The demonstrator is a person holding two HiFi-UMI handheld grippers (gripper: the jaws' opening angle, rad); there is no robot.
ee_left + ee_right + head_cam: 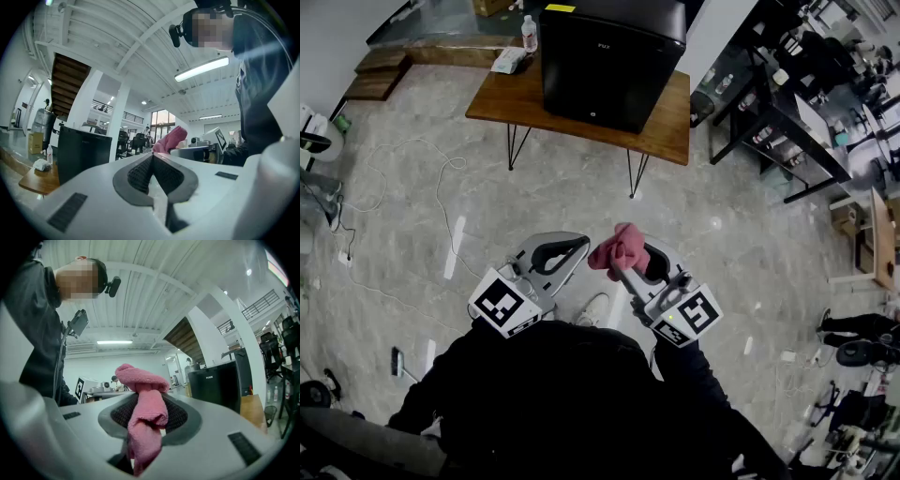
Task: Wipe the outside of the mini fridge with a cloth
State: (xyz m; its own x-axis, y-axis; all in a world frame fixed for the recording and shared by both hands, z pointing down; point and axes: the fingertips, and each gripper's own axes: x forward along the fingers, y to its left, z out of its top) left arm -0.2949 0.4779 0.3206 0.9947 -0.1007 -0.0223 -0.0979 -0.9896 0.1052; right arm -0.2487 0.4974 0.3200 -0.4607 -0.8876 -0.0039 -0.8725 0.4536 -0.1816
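The black mini fridge stands on a low wooden table at the far side of the floor, well away from both grippers. My right gripper is shut on a bunched pink cloth, which sticks out past the fingertips and hangs down between them in the right gripper view. My left gripper sits just left of it, shut with nothing in it. The left gripper view shows the fridge at the left and the cloth beyond the jaws. The fridge is to the right in the right gripper view.
A water bottle and a white packet lie on the table's left end. Cables trail over the stone floor. Black desks with clutter fill the right side. Wooden steps are at the far left.
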